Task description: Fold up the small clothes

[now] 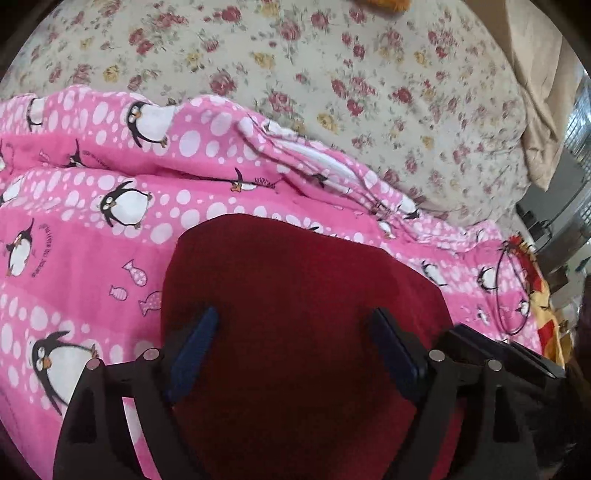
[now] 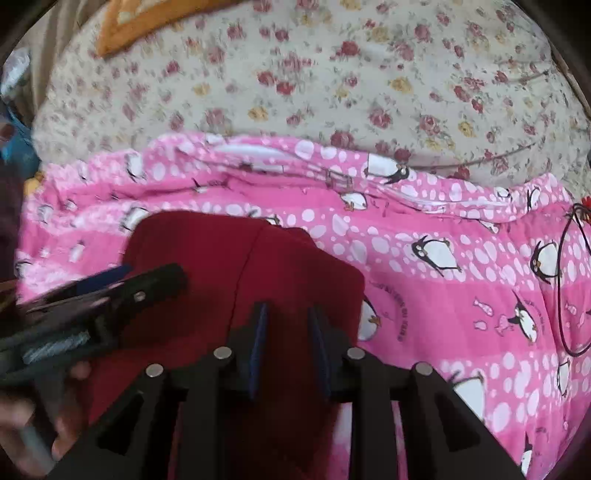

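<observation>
- A dark red garment [image 1: 295, 314] lies folded on a pink penguin-print blanket [image 1: 92, 221], which is spread over a cream floral bedsheet [image 1: 332, 92] on a bed.
- In the left wrist view the red garment fills the lower middle, from about 5 o'clock to 8 o'clock, its rounded far edge toward 12 o'clock.
- The left hand-held gripper [image 1: 295, 325] hangs over the garment with its blue-padded jaws spread wide; nothing is pinched between them, so it is released.
- The right hand-held gripper [image 2: 288, 325] has its jaws set narrowly apart above the red cloth; the pads seem clear of the fabric, though the dark cloth makes that hard to judge.
- In the right wrist view a fold line runs down the garment from 12 o'clock toward the gripper, and the garment's near right corner ends just beside the right jaw.
- The left gripper shows blurred at 9 o'clock in that view, with a person's hand [image 2: 70, 424] behind it at 8 o'clock.
- A thin black cord loop [image 2: 572, 280] lies on the blanket at 3 o'clock.
- An orange cushion [image 2: 147, 22] sits at 11 o'clock on the sheet.
</observation>
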The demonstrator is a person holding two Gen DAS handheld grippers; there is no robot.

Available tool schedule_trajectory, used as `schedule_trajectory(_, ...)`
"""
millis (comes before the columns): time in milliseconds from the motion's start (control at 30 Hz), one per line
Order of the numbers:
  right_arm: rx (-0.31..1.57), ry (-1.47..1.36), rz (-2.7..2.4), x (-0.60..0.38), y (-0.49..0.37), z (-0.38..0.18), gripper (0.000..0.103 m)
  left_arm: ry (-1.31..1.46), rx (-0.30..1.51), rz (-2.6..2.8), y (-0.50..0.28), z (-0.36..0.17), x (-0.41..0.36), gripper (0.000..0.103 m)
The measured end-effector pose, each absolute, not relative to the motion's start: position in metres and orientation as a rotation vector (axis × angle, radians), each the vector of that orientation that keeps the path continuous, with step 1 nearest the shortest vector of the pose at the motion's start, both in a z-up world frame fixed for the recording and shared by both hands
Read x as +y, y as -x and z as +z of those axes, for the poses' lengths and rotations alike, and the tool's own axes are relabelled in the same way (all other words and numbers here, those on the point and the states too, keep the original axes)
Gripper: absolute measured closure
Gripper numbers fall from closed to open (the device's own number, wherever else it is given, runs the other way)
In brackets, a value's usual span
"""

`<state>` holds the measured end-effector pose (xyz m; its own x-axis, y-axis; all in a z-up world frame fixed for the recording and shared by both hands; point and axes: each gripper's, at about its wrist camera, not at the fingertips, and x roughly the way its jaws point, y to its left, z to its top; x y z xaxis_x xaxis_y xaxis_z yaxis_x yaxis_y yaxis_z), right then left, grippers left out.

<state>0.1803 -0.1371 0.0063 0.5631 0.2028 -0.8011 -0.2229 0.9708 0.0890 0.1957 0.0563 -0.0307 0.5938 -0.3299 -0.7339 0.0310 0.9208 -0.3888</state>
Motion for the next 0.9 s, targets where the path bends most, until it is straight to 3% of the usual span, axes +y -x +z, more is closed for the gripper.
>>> schedule_trajectory(67,0.917,0.039,0.237,-0.145,-0.157,0.020,0.076,0.313,0.902,-0.169,-0.182,-0.024,0.052,0.033)
schedule_trajectory(167,0.911,0.083,0.273,-0.155,-0.112,0.035,0.052,0.169,0.915,-0.085,-0.149,-0.013,0.031,0.034)
schedule_trajectory(267,0.858,0.139,0.320,-0.165,-0.062,0.044,0.043,0.113,0.901,-0.079,-0.107,-0.006,0.017,0.034)
schedule_trajectory(433,0.768,0.211,0.263,-0.183,-0.015,0.041,0.038,0.202,0.964,-0.068,-0.060,-0.022,0.016,0.025)
schedule_trajectory(567,0.832,0.162,0.191,-0.195,-0.023,0.028,0.038,0.227,0.976,-0.042,-0.060,-0.030,0.017,0.013)
schedule_trajectory(700,0.920,0.094,0.170,-0.206,-0.033,0.010,0.038,0.388,0.935,-0.045,-0.062,-0.040,0.031,0.012)
schedule_trajectory(900,0.993,0.225,0.094,-0.195,-0.035,-0.017,0.038,0.466,0.940,0.003,-0.065,-0.039,0.032,0.012)
